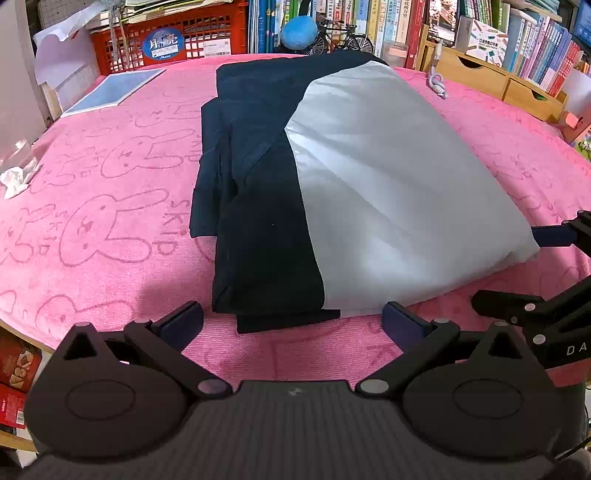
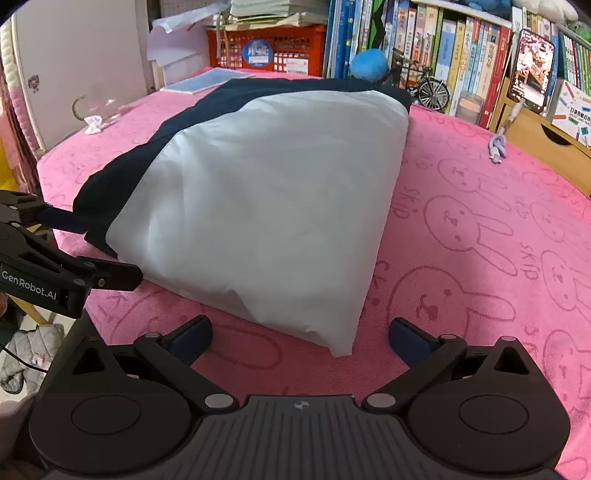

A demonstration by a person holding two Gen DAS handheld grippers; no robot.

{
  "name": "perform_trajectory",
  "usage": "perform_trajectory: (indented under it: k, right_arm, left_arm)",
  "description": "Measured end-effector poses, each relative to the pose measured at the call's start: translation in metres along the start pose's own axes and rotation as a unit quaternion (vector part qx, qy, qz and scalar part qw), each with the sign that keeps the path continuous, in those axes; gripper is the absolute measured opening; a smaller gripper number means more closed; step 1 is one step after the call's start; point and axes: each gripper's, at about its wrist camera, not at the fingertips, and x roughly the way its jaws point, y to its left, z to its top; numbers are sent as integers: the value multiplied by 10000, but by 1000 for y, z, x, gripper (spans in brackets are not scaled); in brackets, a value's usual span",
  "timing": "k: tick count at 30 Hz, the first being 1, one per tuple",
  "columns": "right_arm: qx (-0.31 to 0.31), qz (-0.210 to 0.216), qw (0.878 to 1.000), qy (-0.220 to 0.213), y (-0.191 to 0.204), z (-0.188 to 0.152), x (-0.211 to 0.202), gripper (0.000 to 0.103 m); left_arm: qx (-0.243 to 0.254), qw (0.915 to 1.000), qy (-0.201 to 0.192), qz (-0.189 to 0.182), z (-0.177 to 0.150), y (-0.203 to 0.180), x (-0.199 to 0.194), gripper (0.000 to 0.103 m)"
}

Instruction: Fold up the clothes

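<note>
A pink towel printed with rabbits (image 1: 110, 206) covers the table, with a bookshelf (image 1: 406, 22) and a red crate (image 1: 177, 33) along the far edge at twelve o'clock in the left wrist view. In the middle of that view lies the folded garment (image 1: 332, 184), its dark navy part toward nine o'clock and its pale grey-white panel toward three o'clock, flat on the towel. The left gripper (image 1: 293, 321) sits at six o'clock just short of the garment's near edge, its fingers spread wide and holding nothing. The right gripper (image 1: 554, 236) enters from three o'clock; one blue pad lies against the white panel's corner, though its grip cannot be told from here. A white-framed tablet (image 1: 114, 90) rests at ten o'clock. In the right wrist view the same towel (image 2: 480, 240) runs to the shelf, the garment (image 2: 266, 206) fills the centre with its white corner pointing toward six o'clock, and the right gripper (image 2: 301, 334) stands wide apart and empty just before that corner. The left gripper (image 2: 85, 254) shows at nine o'clock beside the navy edge.
</note>
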Motion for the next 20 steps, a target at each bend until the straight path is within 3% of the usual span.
perform_trajectory:
  k: [20]
  right_arm:
    - [5, 22, 9999, -103, 0, -4, 0, 103]
  left_arm:
    - [-23, 10000, -65, 40, -1, -1, 1, 103]
